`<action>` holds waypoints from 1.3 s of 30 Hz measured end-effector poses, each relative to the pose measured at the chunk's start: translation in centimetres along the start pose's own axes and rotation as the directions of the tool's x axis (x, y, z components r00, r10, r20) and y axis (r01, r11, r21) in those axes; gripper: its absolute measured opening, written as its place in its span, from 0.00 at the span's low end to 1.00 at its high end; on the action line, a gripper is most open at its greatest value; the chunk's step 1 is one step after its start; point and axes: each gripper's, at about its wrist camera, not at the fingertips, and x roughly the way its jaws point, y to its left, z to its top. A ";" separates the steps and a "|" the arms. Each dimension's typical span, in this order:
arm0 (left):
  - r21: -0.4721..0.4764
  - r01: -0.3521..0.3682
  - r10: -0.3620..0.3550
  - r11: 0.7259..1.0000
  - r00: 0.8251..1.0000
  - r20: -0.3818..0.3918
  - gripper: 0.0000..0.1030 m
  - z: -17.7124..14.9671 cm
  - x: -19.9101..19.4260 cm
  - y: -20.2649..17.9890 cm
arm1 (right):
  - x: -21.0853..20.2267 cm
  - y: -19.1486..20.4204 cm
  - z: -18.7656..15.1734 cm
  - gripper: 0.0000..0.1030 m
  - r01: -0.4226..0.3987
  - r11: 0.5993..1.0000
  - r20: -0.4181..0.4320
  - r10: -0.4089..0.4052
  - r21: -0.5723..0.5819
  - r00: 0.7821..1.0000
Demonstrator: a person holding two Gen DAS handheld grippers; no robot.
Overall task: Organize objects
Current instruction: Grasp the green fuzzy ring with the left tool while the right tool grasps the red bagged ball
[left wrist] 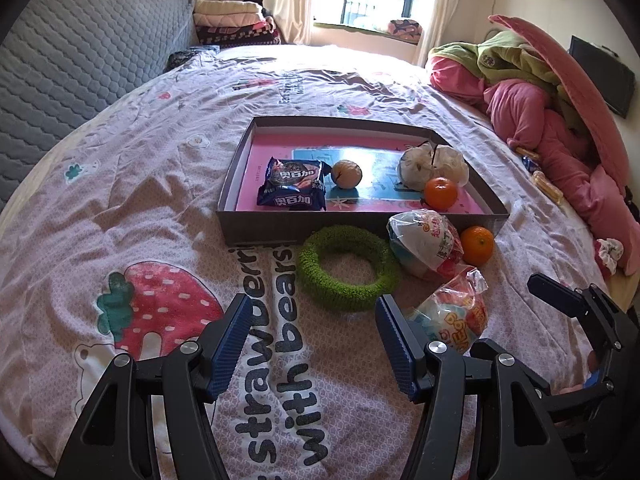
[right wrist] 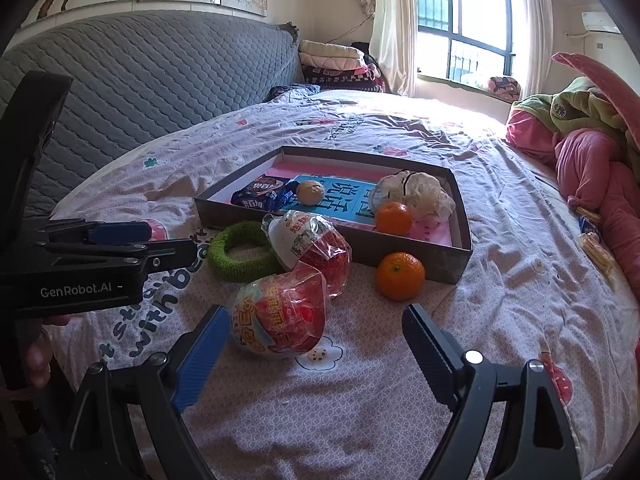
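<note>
A shallow grey box (left wrist: pixel 256 224) (right wrist: pixel 460 258) lies on the bed. It holds a blue biscuit pack (left wrist: pixel 294 184) (right wrist: pixel 260 196), a pale round fruit (left wrist: pixel 346 174) (right wrist: pixel 310 193), a white scrunchie (left wrist: pixel 434 166) (right wrist: pixel 416 196) and an orange (left wrist: pixel 441 193) (right wrist: pixel 393 218). In front of the box lie a green knitted ring (left wrist: pixel 346 266) (right wrist: pixel 236 254), two wrapped toy eggs (left wrist: pixel 426 242) (left wrist: pixel 452 316) (right wrist: pixel 310 244) (right wrist: pixel 280 312) and a second orange (left wrist: pixel 477 245) (right wrist: pixel 400 276). My left gripper (left wrist: pixel 310 338) is open and empty, just short of the ring. My right gripper (right wrist: pixel 316 344) is open and empty, the near egg by its left finger.
The bed has a strawberry-print cover (left wrist: pixel 160 184). A grey quilted headboard (right wrist: pixel 140 80) stands at the left. Pink and green bedding (left wrist: pixel 540 100) is piled at the right, with small snack packs (right wrist: pixel 594 240) beside it. Folded blankets (left wrist: pixel 236 20) lie by the window.
</note>
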 end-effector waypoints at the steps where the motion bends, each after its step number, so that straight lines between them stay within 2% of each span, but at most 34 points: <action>1: -0.001 0.002 -0.002 1.000 1.000 -0.002 0.63 0.0 0.2 0.0 | 0.2 0.0 -0.1 0.85 -0.002 1.000 -0.005 0.002 0.002 1.000; 25: -0.054 0.052 -0.054 0.997 0.998 -0.039 0.63 1.5 5.8 1.4 | 3.9 -0.3 -0.5 0.85 -0.108 0.991 -0.071 0.114 0.075 0.991; 27: -0.067 0.055 -0.059 0.996 0.997 -0.049 0.63 1.5 6.4 1.5 | 4.2 -0.2 -0.5 0.83 -0.123 0.989 -0.079 0.129 0.078 0.989; 29: -0.064 0.056 -0.059 0.996 0.997 -0.046 0.63 1.6 6.8 1.4 | 4.1 0.1 -0.4 0.77 -0.130 0.989 -0.072 0.136 0.071 0.988; 34: -0.034 0.053 -0.054 0.998 0.997 -0.046 0.48 2.0 7.4 0.6 | 4.3 0.7 -0.3 0.64 -0.152 0.987 -0.061 0.155 0.053 0.986; 39: -0.007 0.055 -0.055 0.998 0.998 -0.043 0.40 2.1 7.7 0.1 | 4.8 1.0 -0.5 0.55 -0.165 0.985 -0.070 0.168 0.042 0.983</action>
